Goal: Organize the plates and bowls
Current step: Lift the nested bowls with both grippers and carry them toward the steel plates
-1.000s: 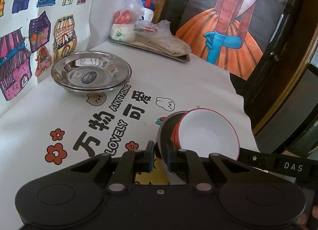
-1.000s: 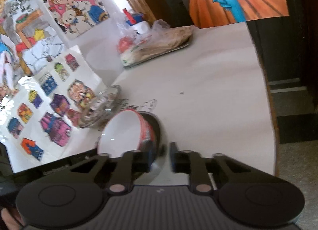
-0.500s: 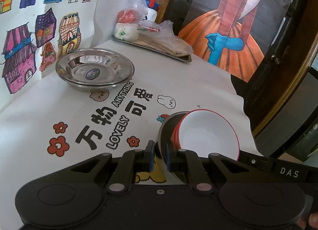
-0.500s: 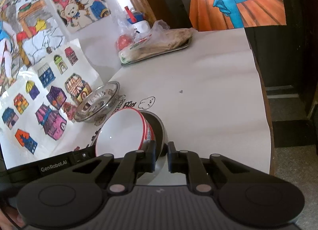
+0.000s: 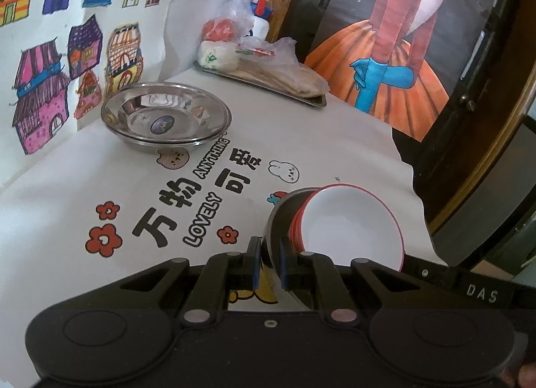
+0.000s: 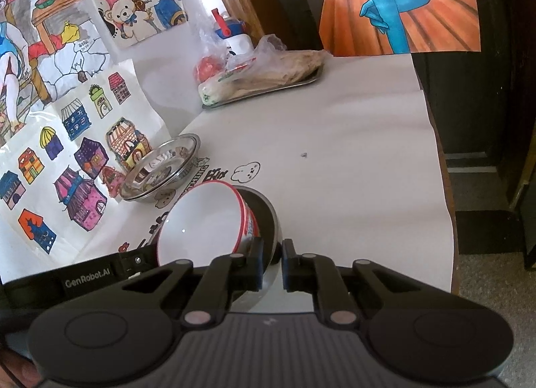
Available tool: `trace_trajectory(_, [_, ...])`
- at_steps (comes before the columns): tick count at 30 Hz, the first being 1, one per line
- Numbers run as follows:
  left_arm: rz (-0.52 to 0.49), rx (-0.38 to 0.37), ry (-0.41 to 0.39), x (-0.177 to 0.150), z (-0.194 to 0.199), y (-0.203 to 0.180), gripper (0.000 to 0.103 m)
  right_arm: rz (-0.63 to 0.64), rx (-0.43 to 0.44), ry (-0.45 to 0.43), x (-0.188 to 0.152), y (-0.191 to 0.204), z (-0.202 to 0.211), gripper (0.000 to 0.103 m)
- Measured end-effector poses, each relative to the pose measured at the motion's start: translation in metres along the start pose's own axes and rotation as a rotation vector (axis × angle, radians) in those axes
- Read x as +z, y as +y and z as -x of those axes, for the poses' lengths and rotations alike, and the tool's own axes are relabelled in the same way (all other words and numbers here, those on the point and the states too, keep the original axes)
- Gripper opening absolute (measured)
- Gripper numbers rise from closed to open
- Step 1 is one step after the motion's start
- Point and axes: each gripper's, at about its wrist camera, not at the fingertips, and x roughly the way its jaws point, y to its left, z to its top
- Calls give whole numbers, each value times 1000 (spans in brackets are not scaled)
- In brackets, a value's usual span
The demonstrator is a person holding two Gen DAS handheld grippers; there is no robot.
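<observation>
A small metal plate (image 5: 278,220) carries a white bowl with a red rim (image 5: 348,224), which sits tilted on it. My left gripper (image 5: 268,262) is shut on the plate's left rim. My right gripper (image 6: 270,262) is shut on the plate's right rim (image 6: 268,217); the bowl (image 6: 201,220) leans to the left in this view. Both hold the plate a little above the white printed tablecloth (image 5: 134,187). A stack of wide steel plates (image 5: 165,118) rests far left near the wall, and it also shows in the right wrist view (image 6: 160,167).
A steel tray (image 5: 268,83) with bagged food stands at the back by the wall, with a white bottle (image 5: 261,19) behind it. Drawings cover the left wall. The table's right edge (image 6: 445,187) drops to a dark door and floor.
Both grippers have moved with the plate and bowl a little forward over the table. The right gripper's jaws have closed in on the plate's rim.
</observation>
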Motion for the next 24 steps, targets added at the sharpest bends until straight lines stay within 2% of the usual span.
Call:
trace_trajectory(9, [37,-4,16,-2,8,6,10,-4,21,5,1,5,8,12])
trace_trajectory(16, [55,16,-29,5,27,12,10,21,62,2,11,19,9,12])
trace_trajectory(24, [86,65,-106,35,46,32,10,103,122,-12,44,58,-6,12])
